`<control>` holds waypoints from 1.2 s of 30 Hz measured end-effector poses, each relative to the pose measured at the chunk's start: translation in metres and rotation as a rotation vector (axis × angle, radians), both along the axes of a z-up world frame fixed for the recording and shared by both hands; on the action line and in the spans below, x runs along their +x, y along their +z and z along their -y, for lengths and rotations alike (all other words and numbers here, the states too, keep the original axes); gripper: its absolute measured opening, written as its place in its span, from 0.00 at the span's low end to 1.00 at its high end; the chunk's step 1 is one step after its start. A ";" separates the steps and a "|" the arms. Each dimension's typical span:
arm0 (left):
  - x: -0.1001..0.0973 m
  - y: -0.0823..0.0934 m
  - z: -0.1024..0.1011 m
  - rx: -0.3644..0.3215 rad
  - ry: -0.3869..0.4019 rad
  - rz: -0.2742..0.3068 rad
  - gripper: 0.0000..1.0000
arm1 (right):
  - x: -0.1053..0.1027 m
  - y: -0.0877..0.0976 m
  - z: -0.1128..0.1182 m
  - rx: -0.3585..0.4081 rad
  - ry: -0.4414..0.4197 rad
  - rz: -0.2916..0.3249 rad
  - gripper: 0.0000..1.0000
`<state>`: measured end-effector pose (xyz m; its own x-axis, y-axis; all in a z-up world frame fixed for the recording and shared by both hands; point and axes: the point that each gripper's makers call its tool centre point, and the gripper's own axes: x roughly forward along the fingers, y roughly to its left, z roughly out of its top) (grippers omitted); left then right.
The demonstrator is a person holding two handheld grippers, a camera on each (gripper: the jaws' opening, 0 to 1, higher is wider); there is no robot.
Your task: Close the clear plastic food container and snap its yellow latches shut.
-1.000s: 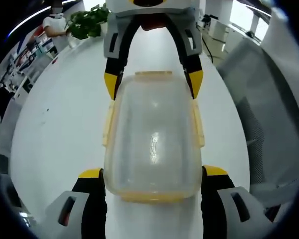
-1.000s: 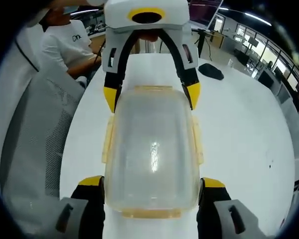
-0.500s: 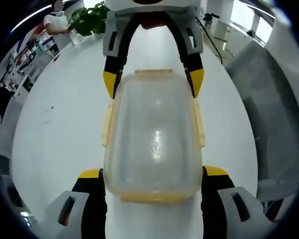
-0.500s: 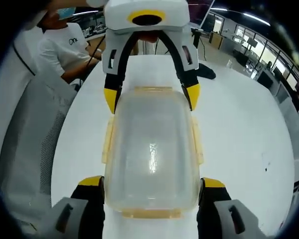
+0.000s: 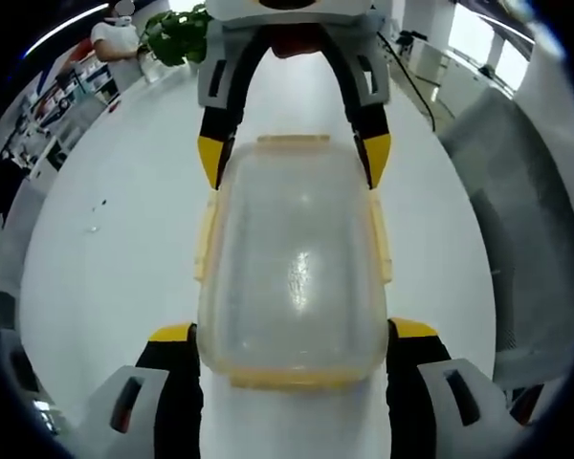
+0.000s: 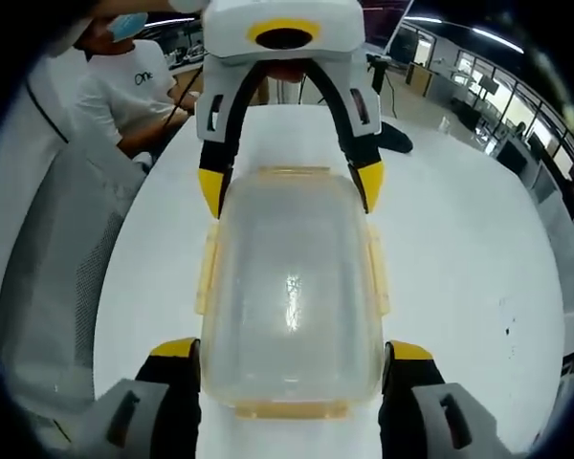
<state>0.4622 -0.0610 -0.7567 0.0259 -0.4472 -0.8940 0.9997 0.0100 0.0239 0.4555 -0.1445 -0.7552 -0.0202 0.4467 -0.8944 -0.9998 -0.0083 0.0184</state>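
We see each gripper: left gripper (image 5: 293, 335) and right gripper (image 6: 292, 349), black jaws, yellow tips, grey slotted housings.

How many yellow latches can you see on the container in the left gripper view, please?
4: far-end latch, left side latch, right side latch, and near-end latch, all on the container between the two hand-held grippers.

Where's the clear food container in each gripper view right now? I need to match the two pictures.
Left gripper view: the clear food container sits centre frame, between the left gripper at the bottom and the right gripper at the top.
Right gripper view: the container is again centred, with the right gripper below and the left gripper above.
Shared landmark: the white table beneath it.
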 end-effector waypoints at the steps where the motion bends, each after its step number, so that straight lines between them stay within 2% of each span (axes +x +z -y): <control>1: -0.003 0.000 0.000 -0.002 -0.005 -0.010 0.81 | -0.001 0.000 0.000 0.002 0.000 -0.004 0.77; 2: -0.004 -0.001 -0.001 -0.004 0.002 -0.016 0.86 | -0.001 0.000 0.000 0.002 -0.002 -0.005 0.77; 4: 0.000 -0.005 -0.006 0.024 0.018 0.017 0.96 | -0.002 0.002 -0.001 0.009 -0.020 -0.013 0.79; 5: -0.002 -0.005 -0.009 0.030 0.009 0.017 0.97 | 0.000 0.003 -0.001 0.013 -0.026 -0.006 0.84; 6: -0.004 -0.004 -0.008 0.018 0.012 0.004 0.98 | 0.002 0.003 -0.001 0.012 -0.045 0.004 0.97; 7: -0.002 -0.002 -0.008 0.013 0.023 0.008 0.99 | 0.001 0.004 -0.002 0.016 -0.062 -0.004 0.97; 8: -0.001 -0.001 -0.008 0.010 0.024 0.020 0.99 | 0.001 0.004 -0.002 0.012 -0.039 0.006 0.99; 10: 0.000 0.004 -0.006 -0.012 0.038 0.021 0.99 | 0.001 0.006 -0.003 0.013 -0.039 0.008 0.99; 15: 0.001 0.009 -0.005 -0.017 0.049 0.033 0.99 | 0.001 0.009 -0.003 0.013 -0.046 0.014 0.99; 25: -0.010 0.024 -0.003 -0.039 0.055 0.044 0.99 | -0.007 0.025 -0.003 0.029 -0.059 0.031 0.99; 36: -0.026 0.039 -0.010 -0.041 0.070 0.065 0.99 | -0.027 0.043 -0.001 0.031 -0.046 0.062 0.99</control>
